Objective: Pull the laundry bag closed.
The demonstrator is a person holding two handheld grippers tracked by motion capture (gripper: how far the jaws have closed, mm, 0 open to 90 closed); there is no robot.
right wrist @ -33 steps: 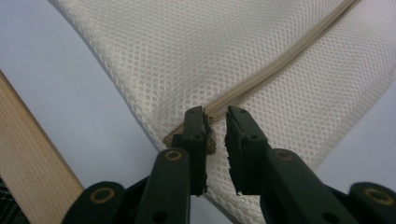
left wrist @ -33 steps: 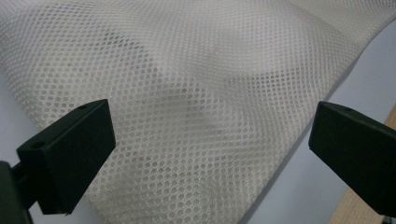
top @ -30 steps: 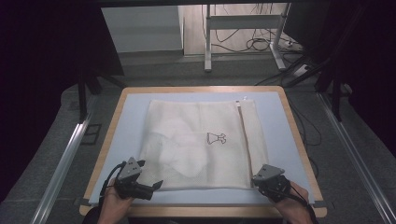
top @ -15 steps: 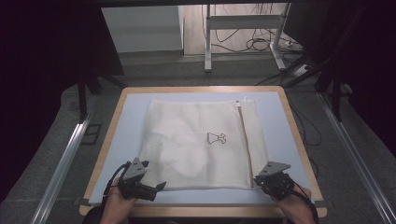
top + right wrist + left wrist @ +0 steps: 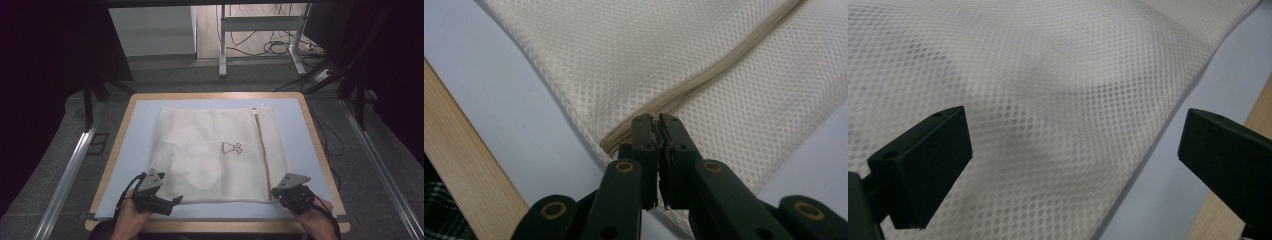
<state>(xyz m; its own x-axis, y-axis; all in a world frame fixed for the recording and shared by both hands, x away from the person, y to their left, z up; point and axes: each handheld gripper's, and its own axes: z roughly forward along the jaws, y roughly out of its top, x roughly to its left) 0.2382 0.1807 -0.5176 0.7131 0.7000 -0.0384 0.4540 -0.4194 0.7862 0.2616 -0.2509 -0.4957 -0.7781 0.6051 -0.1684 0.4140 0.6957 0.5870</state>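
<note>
A cream mesh bag [image 5: 215, 150] lies flat on the blue mat, with a zipper [image 5: 261, 150] running down its right side. My left gripper [image 5: 172, 202] is at the bag's near left edge. In the left gripper view it [image 5: 1073, 165] stands open, its jaws wide apart over the mesh [image 5: 1048, 100]. My right gripper [image 5: 280, 192] is at the bag's near right corner. Its jaws have just been closing, and in the right gripper view it [image 5: 656, 122] is shut on the lower end of the zipper [image 5: 724, 70].
The blue mat [image 5: 140, 130] covers a table with a wooden rim [image 5: 125, 130]. A small black print [image 5: 231, 148] marks the bag's middle. Beyond the table are a desk frame and floor cables [image 5: 280, 47]. Metal rails [image 5: 75, 165] flank the table.
The left gripper has shifted slightly along the bag's near edge. The right gripper has stayed at the zipper corner, and the bag lies as before.
</note>
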